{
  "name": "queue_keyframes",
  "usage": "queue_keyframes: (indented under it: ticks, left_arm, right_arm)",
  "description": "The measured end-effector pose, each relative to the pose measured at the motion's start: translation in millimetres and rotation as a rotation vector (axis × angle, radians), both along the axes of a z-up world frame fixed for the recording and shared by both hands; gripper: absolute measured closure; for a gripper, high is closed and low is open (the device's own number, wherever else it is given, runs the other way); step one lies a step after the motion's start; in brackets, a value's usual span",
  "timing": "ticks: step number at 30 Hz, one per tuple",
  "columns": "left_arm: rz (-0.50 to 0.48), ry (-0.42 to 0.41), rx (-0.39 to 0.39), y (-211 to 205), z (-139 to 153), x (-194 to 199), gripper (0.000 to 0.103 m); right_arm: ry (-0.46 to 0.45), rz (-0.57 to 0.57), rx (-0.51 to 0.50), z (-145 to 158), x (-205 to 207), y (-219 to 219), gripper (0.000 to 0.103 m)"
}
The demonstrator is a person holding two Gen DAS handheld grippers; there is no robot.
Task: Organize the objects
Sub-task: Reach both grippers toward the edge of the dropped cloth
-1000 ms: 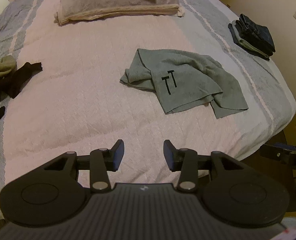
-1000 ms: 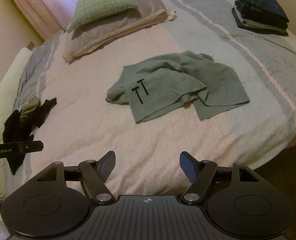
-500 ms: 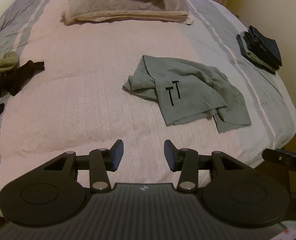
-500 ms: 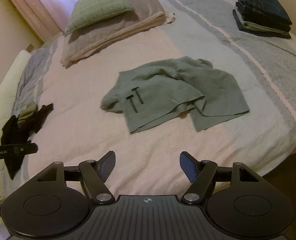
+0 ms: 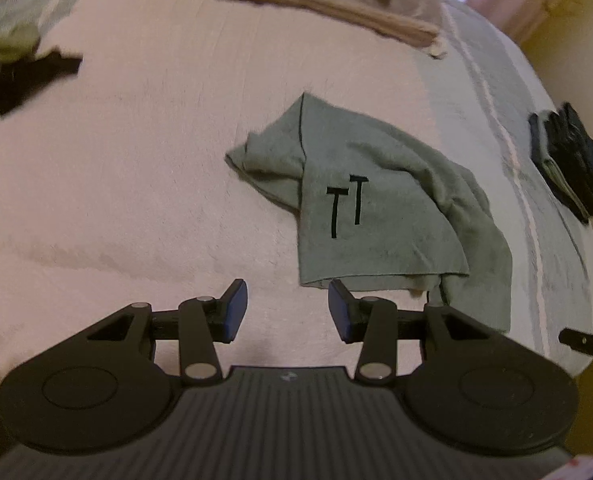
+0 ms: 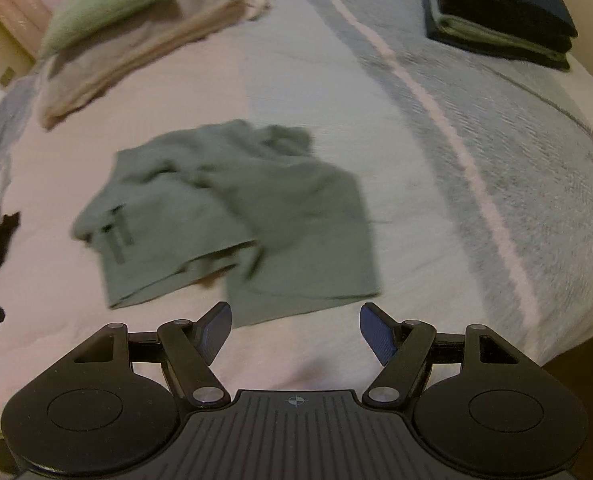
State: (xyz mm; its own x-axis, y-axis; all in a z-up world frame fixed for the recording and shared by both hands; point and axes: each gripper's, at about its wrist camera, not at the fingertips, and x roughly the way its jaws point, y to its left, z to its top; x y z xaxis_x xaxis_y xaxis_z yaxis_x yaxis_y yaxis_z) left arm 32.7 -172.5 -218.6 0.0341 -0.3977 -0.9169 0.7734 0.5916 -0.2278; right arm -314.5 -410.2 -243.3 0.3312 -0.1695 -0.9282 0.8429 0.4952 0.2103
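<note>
The green towel is lying rumpled mid-bed, toward the foot edge. The left gripper and right gripper are hovering near it, both parted and holding nothing.

- Left gripper: matte black body; a ribbed dark grey plate in the middle carries a small pale emblem near its front edge.
- Two round black housings flank the plate, each with a shallow circular recess.
- Black link bars join housings to fingers, pinned with round silver rivets.
- Fingers: black, wedge-shaped, with blue inner pads.
- Right gripper: same build, with ribbed plate, twin round housings, silver rivets, triangular cut-outs in the outer arms.
- Its emblem is a small circle with a cross.
- Its pads are dark blue and finely ribbed.
</note>
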Motion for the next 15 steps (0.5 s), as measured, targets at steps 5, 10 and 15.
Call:
queue_keyframes:
  ticks: [5, 10, 15]
  left_arm:
    - [0.057, 0.028, 0.025, -18.0, -33.4, -13.4, 0.062]
    - [0.064, 0.051, 0.048, -37.4, -65.0, -18.5, 0.057]
    - [0.038, 0.036, 0.047, -61.0, -93.1, -13.7, 0.050]
  right_arm:
    - [0.014, -0.026, 0.082, -37.9, -25.3, -55.2, 0.035]
    - [-0.010, -0.095, 0.174, -75.6, -36.4, -86.5, 0.035]
    - [-0.037, -0.157, 0.228, -113.5, -35.4, -98.1, 0.035]
